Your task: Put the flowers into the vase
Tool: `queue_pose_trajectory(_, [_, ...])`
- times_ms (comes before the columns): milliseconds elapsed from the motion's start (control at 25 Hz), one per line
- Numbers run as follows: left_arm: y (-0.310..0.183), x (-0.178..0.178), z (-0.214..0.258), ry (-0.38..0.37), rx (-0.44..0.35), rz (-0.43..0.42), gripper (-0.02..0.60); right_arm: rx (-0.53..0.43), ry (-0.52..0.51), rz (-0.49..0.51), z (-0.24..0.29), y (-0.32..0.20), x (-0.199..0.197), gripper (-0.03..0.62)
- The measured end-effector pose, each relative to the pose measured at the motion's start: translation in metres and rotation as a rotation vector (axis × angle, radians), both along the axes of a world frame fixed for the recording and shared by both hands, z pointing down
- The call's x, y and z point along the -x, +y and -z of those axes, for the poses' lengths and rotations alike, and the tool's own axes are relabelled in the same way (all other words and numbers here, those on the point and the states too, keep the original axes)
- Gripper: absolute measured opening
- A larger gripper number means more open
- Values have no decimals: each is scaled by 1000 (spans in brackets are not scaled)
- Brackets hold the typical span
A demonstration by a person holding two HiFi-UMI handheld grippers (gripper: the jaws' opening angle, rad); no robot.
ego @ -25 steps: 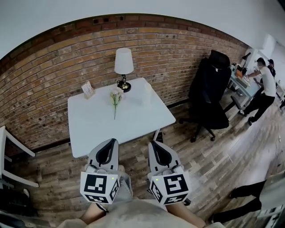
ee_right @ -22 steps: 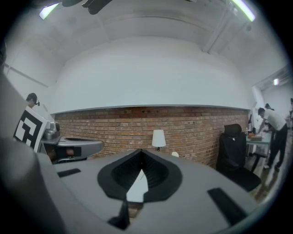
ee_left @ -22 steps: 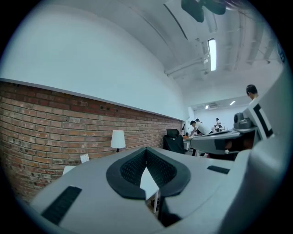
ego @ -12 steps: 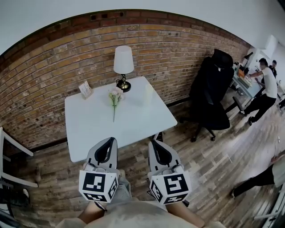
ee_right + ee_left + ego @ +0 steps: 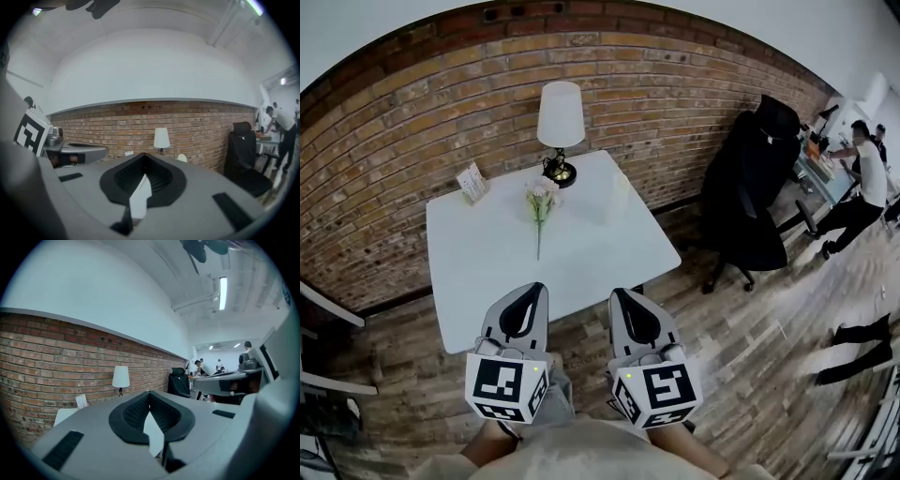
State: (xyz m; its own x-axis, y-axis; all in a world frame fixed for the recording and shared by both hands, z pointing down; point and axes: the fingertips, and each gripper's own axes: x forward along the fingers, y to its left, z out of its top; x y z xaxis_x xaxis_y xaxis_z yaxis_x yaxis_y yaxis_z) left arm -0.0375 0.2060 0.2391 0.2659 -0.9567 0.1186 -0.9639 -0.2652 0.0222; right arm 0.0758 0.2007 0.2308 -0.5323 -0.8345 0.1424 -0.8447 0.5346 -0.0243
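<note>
A white square table [image 5: 581, 253] stands on a floor of worn wood planks [image 5: 750, 347]. Behind the table runs a red brick wall [image 5: 412, 141], with plain white wall [image 5: 769, 28] above it. On the table's far edge stands a lamp with a white shade [image 5: 560, 114] on a dark base, and at its far left corner a small card stand [image 5: 472, 182]. To the right of the table is a black office chair [image 5: 759, 197] draped in black. Farther right of the table, past that chair, a person in a white shirt [image 5: 862, 178] leans at a desk [image 5: 820, 173]. A white chair frame [image 5: 319, 309] shows left of the table. Overhead, a strip light [image 5: 222, 292] glows on the white ceiling.
</note>
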Motion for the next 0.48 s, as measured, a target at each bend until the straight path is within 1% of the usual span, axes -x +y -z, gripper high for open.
queue_pose_trajectory(280, [-69,20,4,-7,-10,-33,8,23,12,-19,-4,-67,24,5])
queue_pose_trajectory(480, [-114,32,1,0,8,-65,8,50,20,-41,-9,-111,38,5])
